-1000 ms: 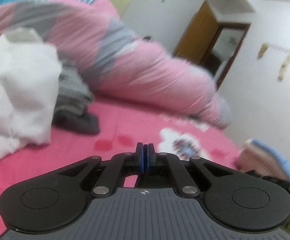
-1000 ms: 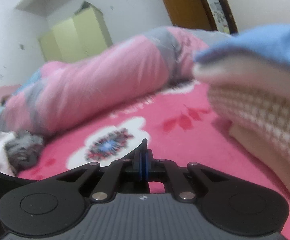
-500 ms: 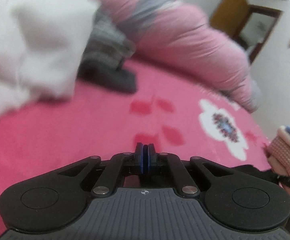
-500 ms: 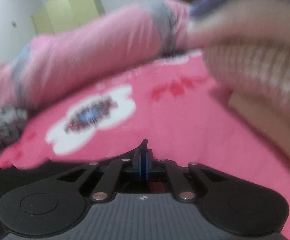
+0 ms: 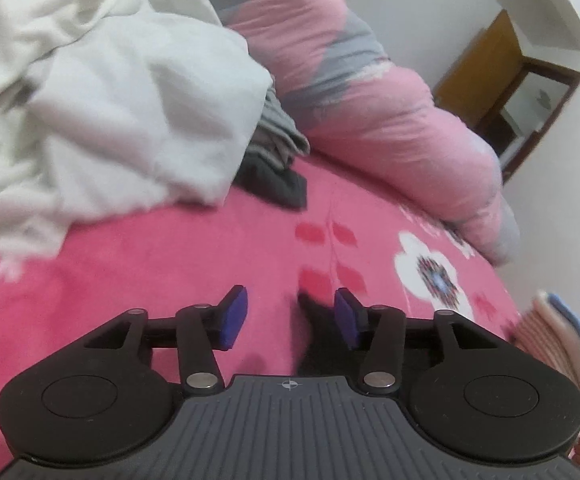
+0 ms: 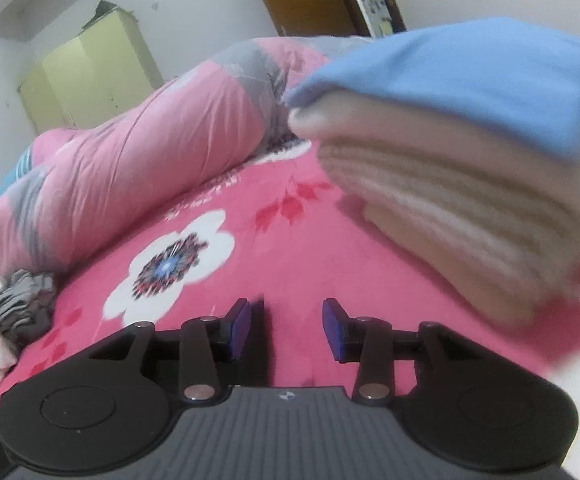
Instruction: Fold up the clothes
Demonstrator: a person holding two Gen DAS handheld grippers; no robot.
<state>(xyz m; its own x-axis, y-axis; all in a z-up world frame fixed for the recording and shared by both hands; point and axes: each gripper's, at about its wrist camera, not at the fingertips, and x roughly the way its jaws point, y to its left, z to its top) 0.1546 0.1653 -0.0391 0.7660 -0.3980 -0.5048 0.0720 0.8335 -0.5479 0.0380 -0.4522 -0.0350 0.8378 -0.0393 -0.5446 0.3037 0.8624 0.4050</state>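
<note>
On pink flowered bedsheet point(image 5: 209, 248): left gripper point(image 5: 287, 318) hovers low, jaws spread apart, nothing between them. White garment point(image 5: 101, 92) crumpled ahead-left, grey clothes point(image 5: 277, 140) tucked beside it against pink quilt point(image 5: 370, 92). Right gripper point(image 6: 285, 330) also spread wide, empty, over sheet. Folded stack point(image 6: 450, 200) close on right, blue piece point(image 6: 470, 68) on top, blurry.
</note>
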